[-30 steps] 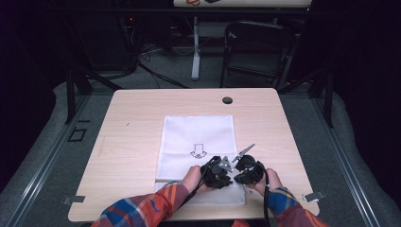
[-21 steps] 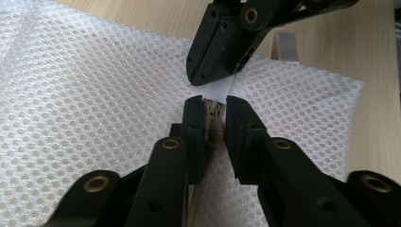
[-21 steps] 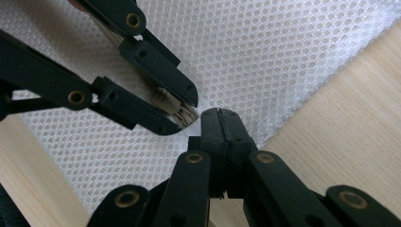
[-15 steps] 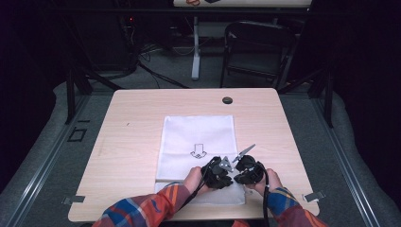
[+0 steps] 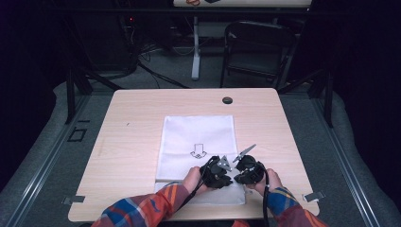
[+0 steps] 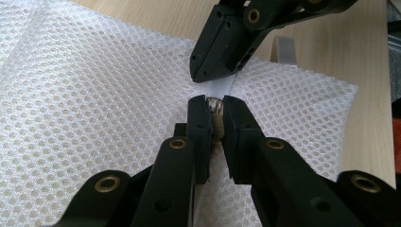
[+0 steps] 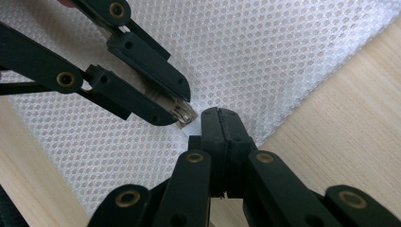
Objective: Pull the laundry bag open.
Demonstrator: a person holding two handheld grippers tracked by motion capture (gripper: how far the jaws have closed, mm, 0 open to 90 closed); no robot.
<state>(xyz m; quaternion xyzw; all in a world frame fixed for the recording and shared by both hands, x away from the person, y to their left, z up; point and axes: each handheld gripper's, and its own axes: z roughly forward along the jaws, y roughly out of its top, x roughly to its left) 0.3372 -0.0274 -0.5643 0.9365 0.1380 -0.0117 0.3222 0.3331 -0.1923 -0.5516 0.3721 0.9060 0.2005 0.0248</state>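
A white mesh bag [image 5: 198, 135] with a printed arrow lies flat on the wooden table [image 5: 132, 142]. Both grippers meet tip to tip at its near right corner. In the left gripper view, my left gripper [image 6: 215, 101] is shut on a small beige and metal zipper pull [image 6: 215, 108]. Just beyond it, my right gripper [image 6: 208, 75] pinches a white fabric strip [image 6: 223, 87] of the bag. The right gripper view has my right gripper [image 7: 218, 113] shut on the mesh bag [image 7: 265, 52] at its edge, with the left gripper [image 7: 182, 113] close at the upper left. Both also appear in the high view, left gripper [image 5: 218, 174] and right gripper [image 5: 247, 173].
A dark round grommet hole [image 5: 227, 100] sits near the table's far edge. A black chair [image 5: 257, 47] and a table leg [image 5: 195, 47] stand on the floor behind. Metal brackets [image 5: 313, 196] mark the table's front corners. A person's plaid sleeves [image 5: 156, 208] come in from below.
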